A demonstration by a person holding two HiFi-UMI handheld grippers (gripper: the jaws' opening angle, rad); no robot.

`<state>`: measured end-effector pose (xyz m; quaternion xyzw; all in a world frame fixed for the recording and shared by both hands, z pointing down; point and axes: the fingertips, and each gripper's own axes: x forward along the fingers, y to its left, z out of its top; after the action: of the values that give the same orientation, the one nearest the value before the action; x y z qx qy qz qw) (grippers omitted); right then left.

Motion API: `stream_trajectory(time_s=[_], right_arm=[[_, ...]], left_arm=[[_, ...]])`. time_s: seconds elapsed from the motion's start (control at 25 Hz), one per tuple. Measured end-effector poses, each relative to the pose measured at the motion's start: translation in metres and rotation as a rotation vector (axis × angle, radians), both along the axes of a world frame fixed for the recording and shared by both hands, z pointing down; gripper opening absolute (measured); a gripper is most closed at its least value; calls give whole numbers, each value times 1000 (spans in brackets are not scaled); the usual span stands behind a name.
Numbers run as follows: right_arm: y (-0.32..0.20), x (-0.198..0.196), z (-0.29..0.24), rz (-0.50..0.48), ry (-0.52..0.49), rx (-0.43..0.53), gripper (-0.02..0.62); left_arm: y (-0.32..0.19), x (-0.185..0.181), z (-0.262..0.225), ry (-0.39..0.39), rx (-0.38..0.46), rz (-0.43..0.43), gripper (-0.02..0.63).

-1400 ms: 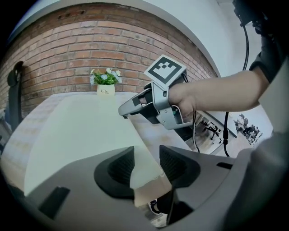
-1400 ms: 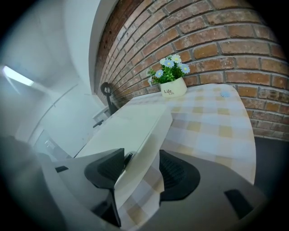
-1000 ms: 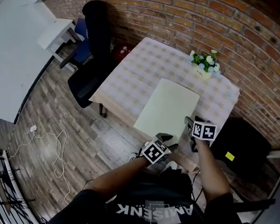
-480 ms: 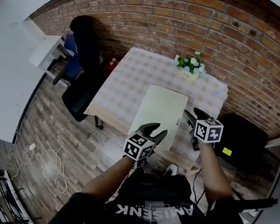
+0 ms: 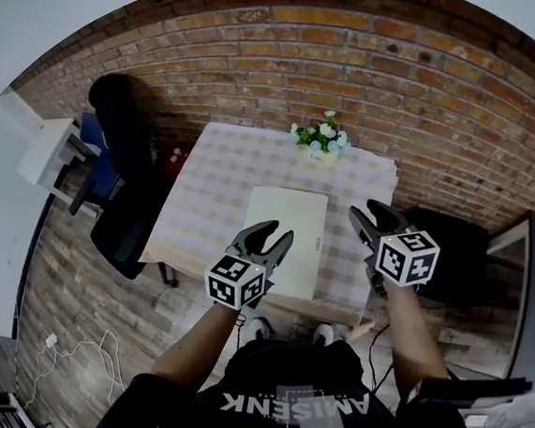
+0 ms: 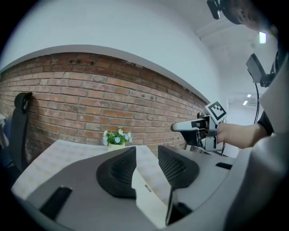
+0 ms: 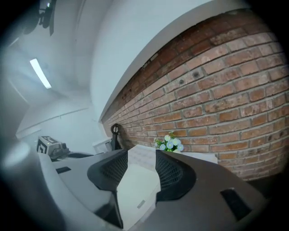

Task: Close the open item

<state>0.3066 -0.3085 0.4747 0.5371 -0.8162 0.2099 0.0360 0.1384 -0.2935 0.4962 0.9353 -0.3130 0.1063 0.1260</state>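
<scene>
A flat cream-white case (image 5: 287, 222) lies on the checked tablecloth (image 5: 214, 184) near the front edge; it looks flat, lid down. My left gripper (image 5: 277, 232) hovers at its front left corner, jaws apart and closing with nothing between them. My right gripper (image 5: 365, 212) hangs just right of the case, also closing on nothing. In the left gripper view the case (image 6: 151, 198) shows past the left gripper's jaws (image 6: 145, 155), with the right gripper (image 6: 189, 127) beyond. The right gripper view has the case (image 7: 135, 185) below its jaws (image 7: 141, 158).
A pot of flowers (image 5: 319, 138) stands at the table's far edge against the brick wall. A black office chair (image 5: 121, 175) and a white shelf (image 5: 48, 150) are at the left. A black box (image 5: 442, 253) sits right of the table.
The head view has swung so the table sits centred. Both grippers have risen and moved forward from the table's front edge to either side of the case.
</scene>
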Motion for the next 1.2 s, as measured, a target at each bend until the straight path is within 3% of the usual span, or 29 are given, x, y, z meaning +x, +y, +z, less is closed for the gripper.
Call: stream_trajectory(time_s=[0.12,0.28,0.36,0.44,0.76,0.96,1.2], right_arm=[[7,9,-38,56,15,70,187],[22,14,-78,125,36,147,125],[31,13,-93,158,48,168,94],[42,13,-104,204,53,186,81],[69,7,-132,326,124,231,57],[77,8,-143,359,165,242,54],[82,8,-149,390,197,247,49]], left_arm=[[-13,-1,-27,55,35,16,146],[-23,-13,-57,62,97,20,119],[-29,-22,-75,87,122,10,36],[-34,-31,-92,115,139,2,15],[-53,-58,-140,163,200,3,14],[-56,-61,-156,211,216,25,12],[-60,-61,-164,212,233,32,12]])
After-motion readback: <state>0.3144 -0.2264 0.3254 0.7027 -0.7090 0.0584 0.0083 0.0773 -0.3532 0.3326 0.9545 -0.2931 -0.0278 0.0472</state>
